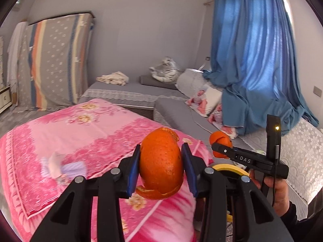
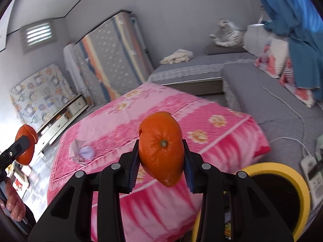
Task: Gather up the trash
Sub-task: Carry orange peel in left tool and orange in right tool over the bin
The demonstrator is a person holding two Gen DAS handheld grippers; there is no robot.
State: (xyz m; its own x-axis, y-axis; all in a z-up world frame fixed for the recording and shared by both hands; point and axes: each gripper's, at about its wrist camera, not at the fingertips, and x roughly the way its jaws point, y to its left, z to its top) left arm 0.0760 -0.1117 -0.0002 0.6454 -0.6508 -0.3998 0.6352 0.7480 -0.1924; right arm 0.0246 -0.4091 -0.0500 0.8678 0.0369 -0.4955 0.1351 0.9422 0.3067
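Both grippers held orange peel above the pink bed.

The left gripper (image 1: 161, 166) had its blue-padded fingers (image 1: 133, 169) part open and pressed on a curled piece of orange peel (image 1: 161, 163); the right gripper (image 2: 161, 151) gripped a second orange peel with a stem nub (image 2: 161, 147) the same way. A round bin with a yellow rim (image 2: 288, 173) sat below and right of the right fingers, its inside dark and hard to make out, partly cut off by the gripper body. On the pink flowered bedspread (image 1: 80, 125), left of the fingers, lay a blurred pale purple scrap (image 1: 70, 168). Beyond the bed edge ran a grey mattress (image 1: 129, 89) and blue curtain (image 1: 252, 60).
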